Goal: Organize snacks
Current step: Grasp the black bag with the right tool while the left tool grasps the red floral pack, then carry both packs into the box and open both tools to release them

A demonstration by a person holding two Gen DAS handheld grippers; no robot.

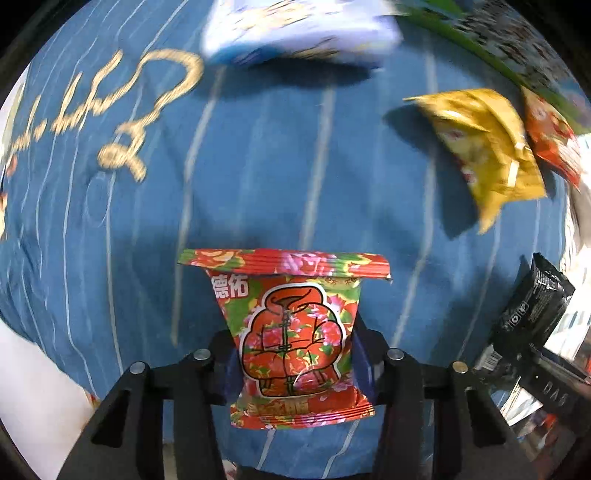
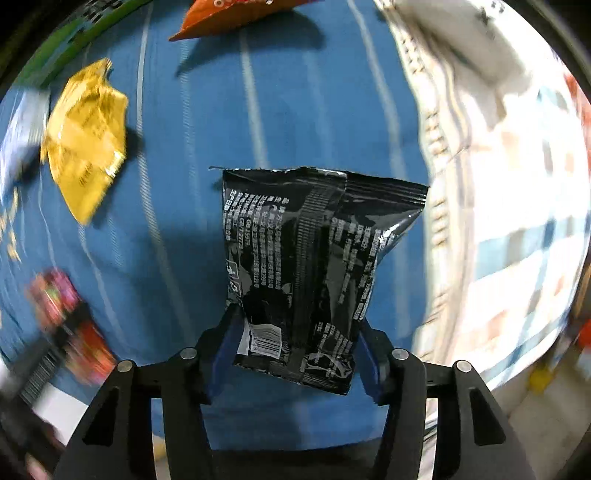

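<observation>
My left gripper (image 1: pixel 293 358) is shut on a red floral snack packet (image 1: pixel 288 332), held upright above the blue striped cloth (image 1: pixel 258 166). My right gripper (image 2: pixel 295 343) is shut on a black snack packet (image 2: pixel 310 266) with white print, also lifted over the cloth. That black packet (image 1: pixel 532 306) and the right gripper show at the right edge of the left wrist view. The floral packet (image 2: pixel 62 314) appears blurred at the left of the right wrist view.
A yellow packet (image 1: pixel 487 147) and an orange-red packet (image 1: pixel 550 144) lie on the cloth at the right; a white-blue pack (image 1: pixel 299 33) lies at the top. A green-edged box (image 1: pixel 498 40) borders the far side. A pale checkered surface (image 2: pixel 517 221) lies right of the cloth.
</observation>
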